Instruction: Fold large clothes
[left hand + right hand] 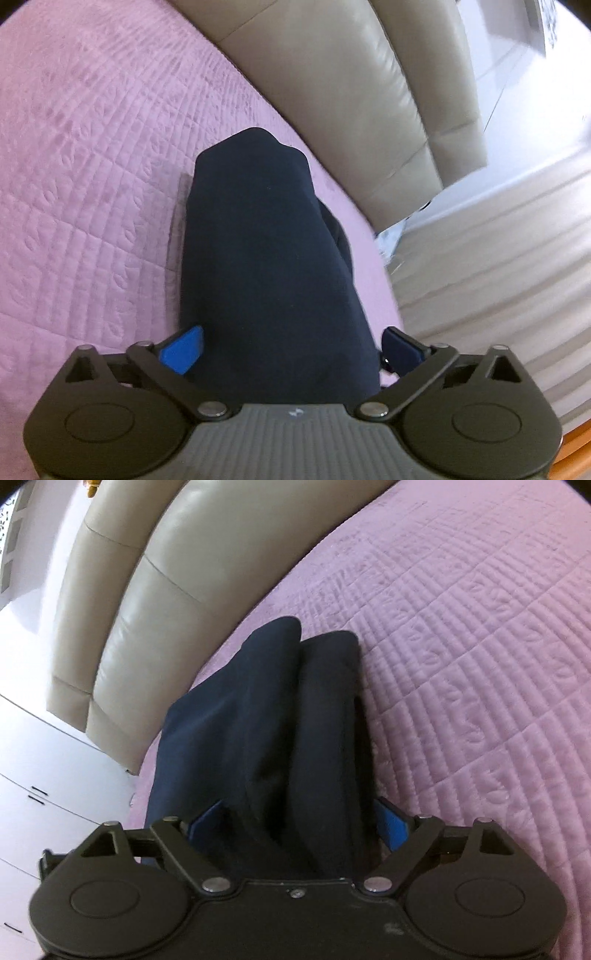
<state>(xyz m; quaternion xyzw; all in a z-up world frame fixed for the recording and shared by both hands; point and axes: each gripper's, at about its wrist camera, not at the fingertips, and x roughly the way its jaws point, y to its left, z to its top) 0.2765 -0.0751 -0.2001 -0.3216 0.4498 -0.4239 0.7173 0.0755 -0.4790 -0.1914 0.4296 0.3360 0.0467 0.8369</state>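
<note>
Nearest the lens in the left wrist view, the left hand-held gripper (291, 350) has its blue fingers (183, 349) set wide with a thick bunch of dark navy garment (266, 251) filling the gap between them — whether the pads actually pinch the cloth or merely flank it cannot be told. The right wrist view shows much the same: the right hand-held gripper (299, 819) stands with its fingers (391, 825) apart around the same garment (258, 720), here gathered into two rounded folds side by side, and again the grip itself is hidden by the cloth.

The fabric reads as soft and fairly thick, matte rather than slick, and it hangs from both tools down toward the bed, its far end near or on the pink quilted bedspread (81, 177). It should drape and sag under its own weight instead of holding any crease, so a bunched hold like this one will carry it but will not lay it flat. My judgement is that corners or a hem, taken through few layers, would give better control than a fistful of the middle.

Beyond the garment lies the bedspread, then the beige padded headboard (354, 96) — and past that, pale floor (491, 266) on one side and white cabinets (48, 775) on the other.
</note>
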